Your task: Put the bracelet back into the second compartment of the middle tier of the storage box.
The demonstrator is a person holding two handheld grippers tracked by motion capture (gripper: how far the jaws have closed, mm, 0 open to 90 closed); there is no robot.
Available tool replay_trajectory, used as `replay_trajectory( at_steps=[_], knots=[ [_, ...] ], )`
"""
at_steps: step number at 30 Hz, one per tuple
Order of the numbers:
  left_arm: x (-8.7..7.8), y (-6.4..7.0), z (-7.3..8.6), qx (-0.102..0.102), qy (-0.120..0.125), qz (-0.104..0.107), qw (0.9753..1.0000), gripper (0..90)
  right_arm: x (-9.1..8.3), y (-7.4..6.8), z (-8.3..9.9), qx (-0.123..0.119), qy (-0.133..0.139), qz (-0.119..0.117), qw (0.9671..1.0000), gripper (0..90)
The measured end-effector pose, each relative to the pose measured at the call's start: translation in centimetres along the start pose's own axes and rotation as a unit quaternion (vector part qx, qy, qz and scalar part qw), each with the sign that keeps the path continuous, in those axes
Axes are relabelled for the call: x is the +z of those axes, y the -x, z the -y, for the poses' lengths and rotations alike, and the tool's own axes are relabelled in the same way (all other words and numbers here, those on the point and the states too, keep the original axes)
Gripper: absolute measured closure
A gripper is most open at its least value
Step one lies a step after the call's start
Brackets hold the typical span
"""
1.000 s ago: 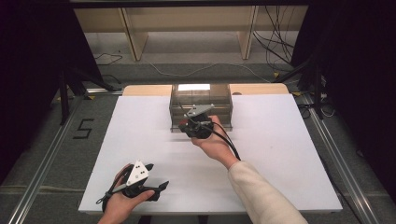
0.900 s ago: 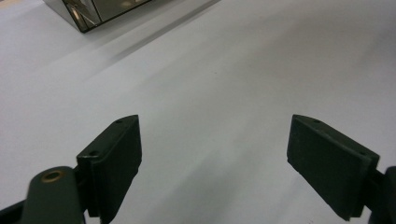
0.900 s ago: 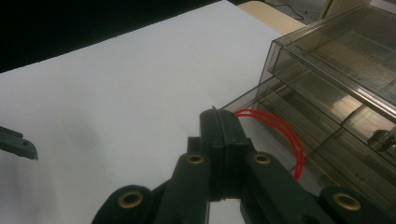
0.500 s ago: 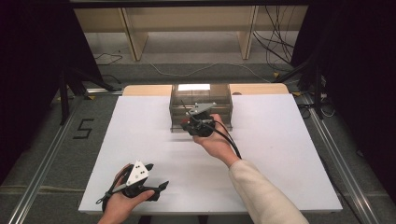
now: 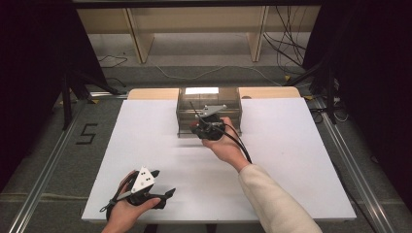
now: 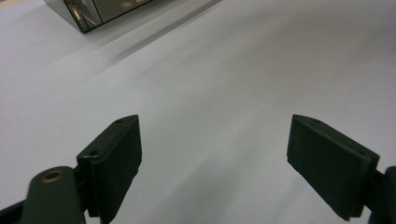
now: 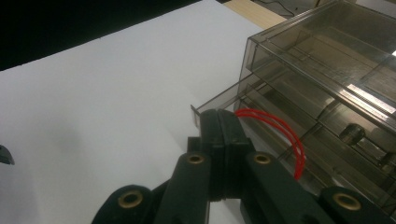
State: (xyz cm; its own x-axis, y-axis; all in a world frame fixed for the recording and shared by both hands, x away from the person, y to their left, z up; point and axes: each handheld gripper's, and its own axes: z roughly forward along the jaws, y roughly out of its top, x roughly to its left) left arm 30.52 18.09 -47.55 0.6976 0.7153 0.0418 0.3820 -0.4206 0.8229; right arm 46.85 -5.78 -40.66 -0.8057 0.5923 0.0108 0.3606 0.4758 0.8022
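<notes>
High view: the right claw [image 5: 204, 127] is pressing against the front of the drawer box [image 5: 232, 99] at the counter's [image 5: 301, 145] far edge. The left claw [image 5: 163, 194] is resting near the front edge, well apart.

Left claw view: the jaws are standing wide over bare counter.

Right claw view: the jaws are closing flat on red loops [image 7: 285, 133] beside the drawer [image 7: 261, 100] front.
</notes>
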Motion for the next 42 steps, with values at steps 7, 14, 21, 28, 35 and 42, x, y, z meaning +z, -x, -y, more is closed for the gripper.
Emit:
replay_trajectory(
  at_steps=[7,14,21,28,35,42],
  knots=[
    [0.0,0.0,0.0,0.000,0.000,0.000,1.0000,17.9,0.1,0.3,0.0,0.003,-0.001,0.002,1.0000,90.0],
    [0.0,0.0,0.0,0.000,0.000,0.000,1.0000,17.9,0.2,0.7,0.0,0.009,-0.004,0.004,0.9999,90.0],
    [0.0,0.0,0.0,0.000,0.000,0.000,1.0000,17.9,0.3,1.0,-0.1,0.013,-0.007,0.006,0.9999,90.0],
    [0.0,0.0,0.0,0.000,0.001,0.000,1.0000,17.9,0.4,1.4,0.0,0.016,-0.007,0.007,0.9998,90.0],
    [0.0,0.0,0.0,0.000,0.001,0.000,1.0000,17.9,0.6,2.0,0.2,0.022,-0.008,0.007,0.9997,90.0],
    [0.0,0.0,0.0,0.000,0.001,0.000,1.0000,17.9,0.9,2.5,0.3,0.030,-0.012,0.005,0.9995,90.0]
  ],
)
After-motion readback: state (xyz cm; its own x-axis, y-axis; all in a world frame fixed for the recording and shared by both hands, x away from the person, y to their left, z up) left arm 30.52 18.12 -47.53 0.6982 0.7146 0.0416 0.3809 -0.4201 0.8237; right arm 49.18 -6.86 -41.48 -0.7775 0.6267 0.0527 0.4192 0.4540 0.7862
